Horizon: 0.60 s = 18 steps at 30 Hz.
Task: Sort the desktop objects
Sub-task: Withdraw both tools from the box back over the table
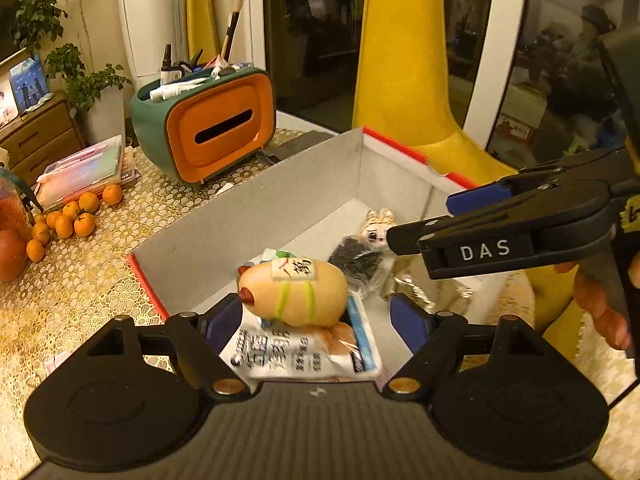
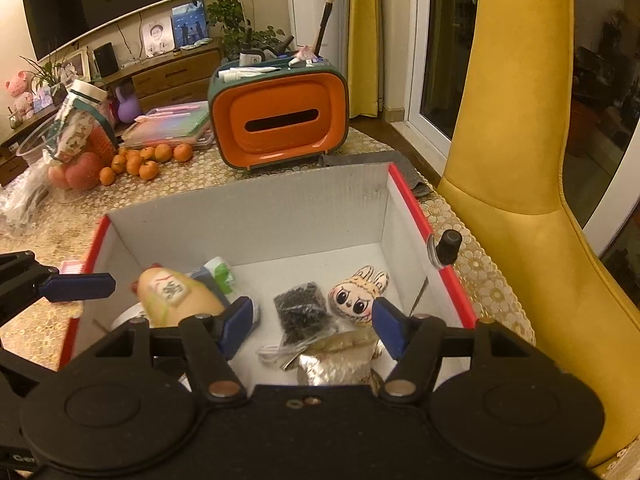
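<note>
- Left hand-held gripper (image 1: 318, 316): jaws apart, gripping nothing; hovers over the near end of the box, angled down into it.
- Right hand-held gripper (image 2: 314, 320): jaws apart, empty; poised over the box's right half, no pad touching anything.
- Box (image 2: 248, 204): grey card with red rim, open-topped, on the counter (image 1: 80, 280); evidently the collecting bin, since the loose items lie inside it.
- Egg-shaped toy (image 1: 294, 294): just ahead of the left hand-held gripper, lying on a snack packet (image 1: 304, 354); stacked, likely dropped on top.
- Black packet (image 2: 302, 310): between the right hand-held gripper's fingers in view but below them; rabbit-face charm (image 2: 356, 296) just beyond, foil wrapper (image 2: 336, 360) nearest.
- Dropper bottle (image 2: 446, 248): right of the right hand-held gripper, perched at the box's right rim; could be knocked.
- Tissue holder (image 2: 280, 120) and oranges (image 2: 148, 160): well beyond, on the counter.
- Room: box walls hem in sideways travel; straight up is clear. The two hand-held grippers are near each other.
</note>
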Each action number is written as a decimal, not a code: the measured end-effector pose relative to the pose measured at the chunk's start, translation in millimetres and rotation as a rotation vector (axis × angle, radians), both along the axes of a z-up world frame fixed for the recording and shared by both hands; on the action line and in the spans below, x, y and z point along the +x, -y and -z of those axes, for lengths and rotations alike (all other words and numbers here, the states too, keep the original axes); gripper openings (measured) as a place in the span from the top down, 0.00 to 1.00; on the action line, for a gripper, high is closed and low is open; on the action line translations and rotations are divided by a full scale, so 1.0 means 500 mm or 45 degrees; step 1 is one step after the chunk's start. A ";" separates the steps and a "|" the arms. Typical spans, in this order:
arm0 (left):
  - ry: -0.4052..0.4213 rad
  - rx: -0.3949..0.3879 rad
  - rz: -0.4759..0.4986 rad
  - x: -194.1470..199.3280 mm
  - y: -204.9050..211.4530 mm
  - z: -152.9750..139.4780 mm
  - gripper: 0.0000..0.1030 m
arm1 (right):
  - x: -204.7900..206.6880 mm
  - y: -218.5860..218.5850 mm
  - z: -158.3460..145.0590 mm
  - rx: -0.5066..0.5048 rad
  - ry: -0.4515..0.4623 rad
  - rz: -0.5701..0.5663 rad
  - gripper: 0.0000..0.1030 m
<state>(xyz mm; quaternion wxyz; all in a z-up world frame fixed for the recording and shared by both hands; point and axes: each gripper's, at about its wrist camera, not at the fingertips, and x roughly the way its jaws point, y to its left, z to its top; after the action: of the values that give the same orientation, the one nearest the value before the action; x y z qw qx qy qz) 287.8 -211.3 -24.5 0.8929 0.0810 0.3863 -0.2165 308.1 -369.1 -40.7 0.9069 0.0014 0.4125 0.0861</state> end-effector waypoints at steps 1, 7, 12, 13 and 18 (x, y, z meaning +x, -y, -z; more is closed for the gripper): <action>0.007 -0.011 0.000 -0.010 -0.005 -0.007 0.22 | -0.008 -0.002 -0.005 0.003 0.007 -0.004 0.36; 0.059 -0.076 -0.022 -0.076 -0.041 -0.048 0.22 | -0.065 -0.022 -0.037 0.026 0.055 -0.040 0.31; 0.091 -0.107 -0.064 -0.134 -0.085 -0.072 0.22 | -0.115 -0.049 -0.057 0.047 0.091 -0.075 0.26; 0.097 -0.105 -0.076 -0.146 -0.094 -0.075 0.22 | -0.124 -0.056 -0.061 0.046 0.098 -0.080 0.25; 0.073 -0.144 -0.157 -0.203 -0.162 -0.080 0.22 | -0.172 -0.092 -0.069 0.078 0.124 -0.097 0.22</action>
<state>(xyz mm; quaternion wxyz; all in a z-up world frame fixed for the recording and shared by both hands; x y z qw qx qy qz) 186.5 -130.4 15.5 0.9184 0.0127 0.3520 -0.1800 222.2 -322.9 -6.0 0.9215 0.0095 0.3649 0.1330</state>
